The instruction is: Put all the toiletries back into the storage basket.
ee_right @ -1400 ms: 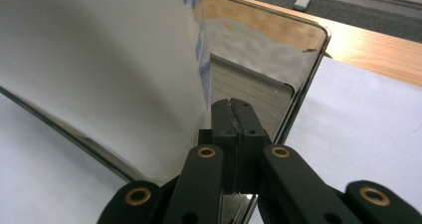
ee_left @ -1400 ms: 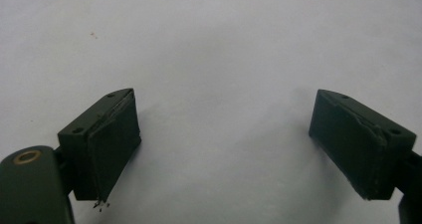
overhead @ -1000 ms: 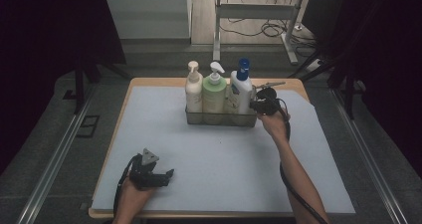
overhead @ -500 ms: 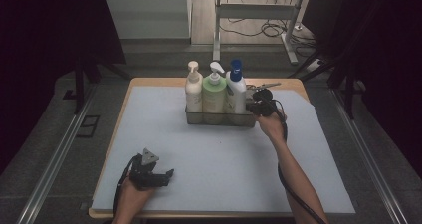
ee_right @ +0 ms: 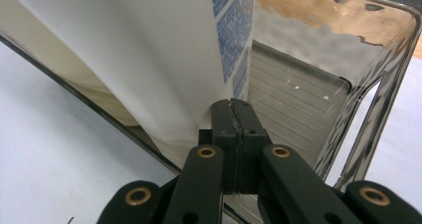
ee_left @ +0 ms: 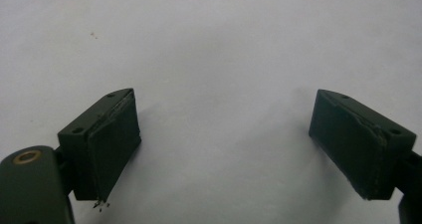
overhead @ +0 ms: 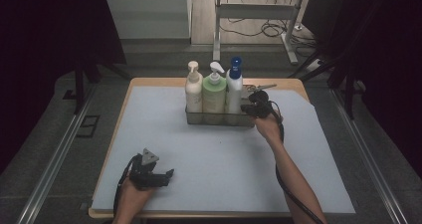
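Pale tabletop [overhead: 209,154]: right gripper [ee_right: 233,115], fingers pressed together empty, touches the white bottle [ee_right: 149,55] in the tray [ee_right: 383,84]; left gripper [ee_left: 224,144] gapes empty.

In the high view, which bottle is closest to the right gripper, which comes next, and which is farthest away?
From the right gripper, at the right end of the clear tray:
1. White bottle with blue pump, right end of the row, right beside the gripper.
2. Green bottle, in the middle.
3. Cream bottle, left end, farthest.
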